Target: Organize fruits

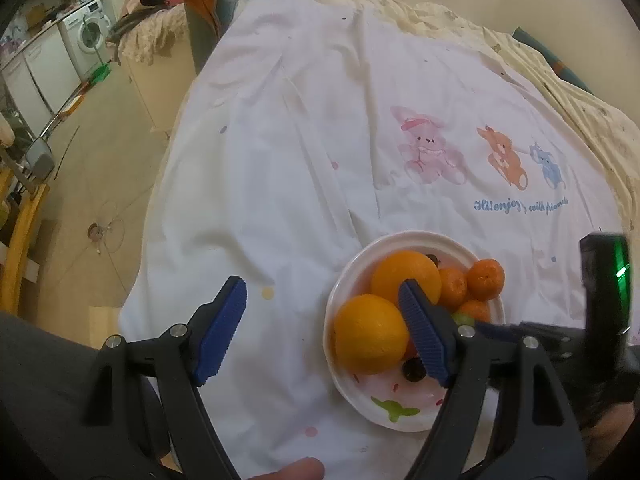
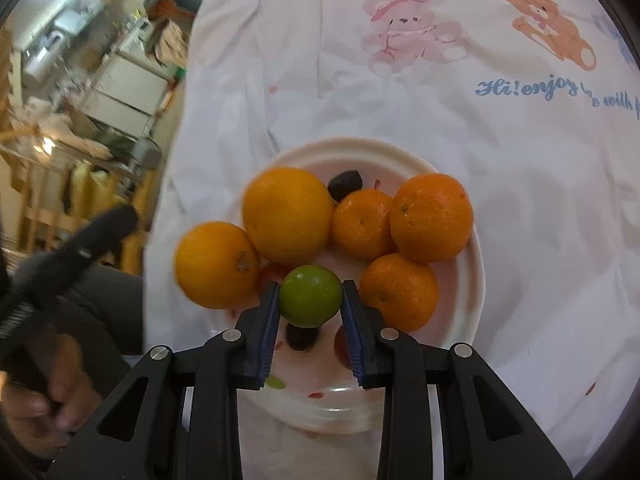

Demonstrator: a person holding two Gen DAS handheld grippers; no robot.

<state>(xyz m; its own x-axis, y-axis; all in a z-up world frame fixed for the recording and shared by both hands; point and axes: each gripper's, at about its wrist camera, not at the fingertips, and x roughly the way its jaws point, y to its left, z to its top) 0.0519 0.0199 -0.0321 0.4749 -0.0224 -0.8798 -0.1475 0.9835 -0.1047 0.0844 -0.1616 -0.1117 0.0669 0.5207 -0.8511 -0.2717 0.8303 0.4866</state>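
Note:
A white plate (image 2: 474,280) on the white sheet holds two oranges (image 2: 287,214) (image 2: 216,265), three mandarins (image 2: 431,216) and small dark fruits (image 2: 346,183). My right gripper (image 2: 310,300) is shut on a green lime (image 2: 310,295) just above the plate's near part. My left gripper (image 1: 322,314) is open and empty at the plate's (image 1: 400,416) left side. Its right finger (image 1: 420,324) lies over the plate beside an orange (image 1: 370,334). The second orange (image 1: 404,276) and the mandarins (image 1: 485,279) lie behind it.
The white sheet (image 1: 304,152) with printed bears covers a bed and drops off at its left edge. The floor (image 1: 100,200), a washing machine (image 1: 86,34) and a yellow wooden frame (image 1: 20,240) are to the left. The right gripper's body (image 1: 604,280) shows at right.

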